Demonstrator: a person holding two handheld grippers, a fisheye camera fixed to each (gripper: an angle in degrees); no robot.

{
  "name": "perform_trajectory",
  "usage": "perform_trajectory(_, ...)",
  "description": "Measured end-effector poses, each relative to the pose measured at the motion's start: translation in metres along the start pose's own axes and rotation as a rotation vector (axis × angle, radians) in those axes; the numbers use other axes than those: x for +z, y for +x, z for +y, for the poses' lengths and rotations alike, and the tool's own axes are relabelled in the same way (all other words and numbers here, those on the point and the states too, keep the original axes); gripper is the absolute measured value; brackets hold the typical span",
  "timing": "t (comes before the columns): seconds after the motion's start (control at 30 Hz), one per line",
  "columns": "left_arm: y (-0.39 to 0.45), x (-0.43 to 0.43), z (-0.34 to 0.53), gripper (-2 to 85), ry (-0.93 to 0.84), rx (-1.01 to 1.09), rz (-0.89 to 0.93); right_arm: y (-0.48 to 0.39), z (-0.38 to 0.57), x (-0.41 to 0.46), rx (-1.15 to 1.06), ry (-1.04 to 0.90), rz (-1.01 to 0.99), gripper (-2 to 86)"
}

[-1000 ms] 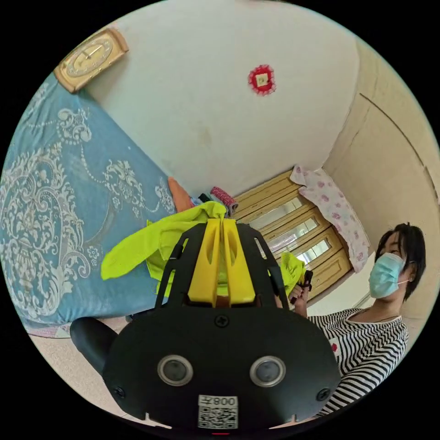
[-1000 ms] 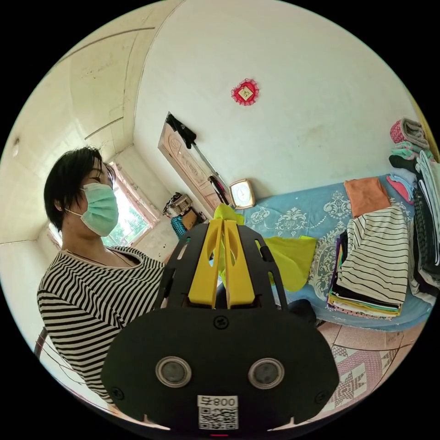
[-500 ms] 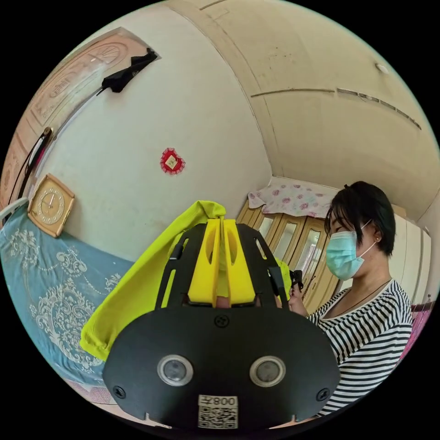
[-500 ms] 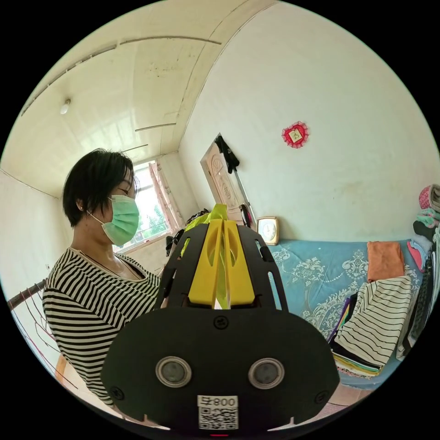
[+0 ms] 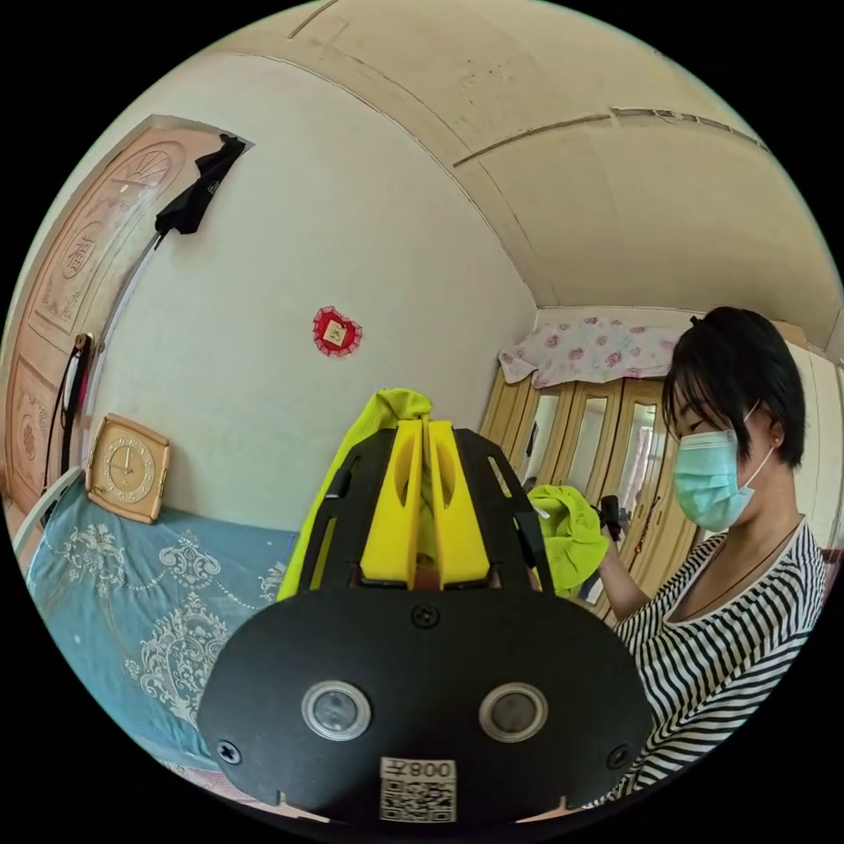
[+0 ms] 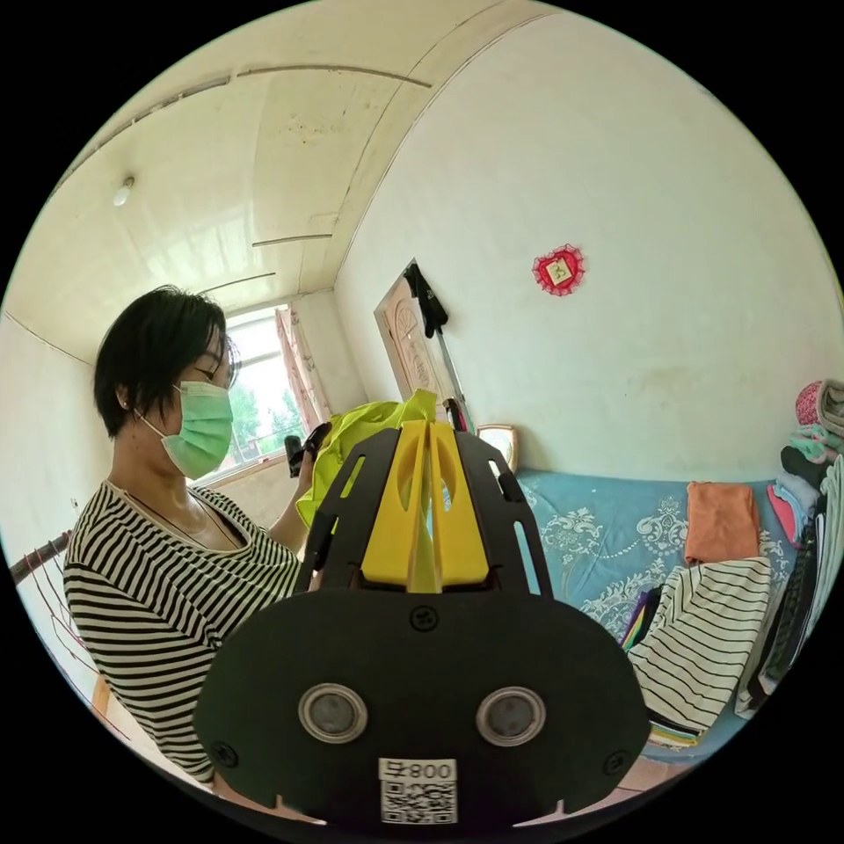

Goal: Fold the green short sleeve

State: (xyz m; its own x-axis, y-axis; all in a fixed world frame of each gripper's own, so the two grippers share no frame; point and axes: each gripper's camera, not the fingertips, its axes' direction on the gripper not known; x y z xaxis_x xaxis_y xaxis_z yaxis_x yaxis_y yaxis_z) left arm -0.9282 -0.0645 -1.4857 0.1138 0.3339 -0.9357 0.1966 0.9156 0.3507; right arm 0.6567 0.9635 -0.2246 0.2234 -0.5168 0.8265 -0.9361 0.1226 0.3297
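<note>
- Left gripper (image 5: 425,426), left gripper view: yellow jaws drawn together to a thin slit, a fold of the green short sleeve (image 5: 400,406) pinched between them and bunched over the tips.
- From that pinch the shirt hangs down behind the black jaw frame, clear of the bed (image 5: 114,580).
- Right gripper (image 6: 425,426), right gripper view: jaws likewise nearly closed, a strip of the green cloth running down the slit and a peak of it sticking out past the tips.
- Green short sleeve is held in the air between both grippers, in front of the person (image 6: 167,571); more of it is bunched near the person's raised hand (image 5: 607,563), seen in the left gripper view.
- Person in a striped top stands just behind the grippers, forearm raised.
- Bed with blue patterned cover lies beyond; a stack of folded clothes (image 6: 703,633) and an orange cloth (image 6: 721,520) rest on it.
- Clock (image 5: 127,468) leans at the wall by the bed.
- Far wall: red ornament (image 6: 557,270); wooden door (image 5: 61,290) with a dark item hung on it; mirrored wardrobe (image 5: 580,440).
</note>
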Motion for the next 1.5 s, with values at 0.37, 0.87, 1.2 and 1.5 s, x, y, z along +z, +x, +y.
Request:
perform_trajectory(0.37, -0.208, 0.209, -0.021, 1.1, -0.258, -0.108, -0.228, 0.277, -0.045, 0.148, 0.107, -0.186, 0.073, 0.0)
perform_trajectory(0.87, -0.599, 0.421, 0.166, 5.6, -0.727, -0.486, -0.469, 0.838, 0.149, 0.427, 0.706, -0.662, 0.341, 0.1)
perform_trajectory(1.2, -0.576, 0.225, 0.217, 7.9, -0.88, -0.609, -0.45, 0.801, 0.251, 0.372, 0.548, -0.784, 0.28, 0.3)
perform_trajectory(1.5, -0.535, 0.069, 0.245, 9.9, -0.987, -0.822, -0.484, 0.72, 0.364, 0.303, 0.571, -0.976, 0.311, 2.4)
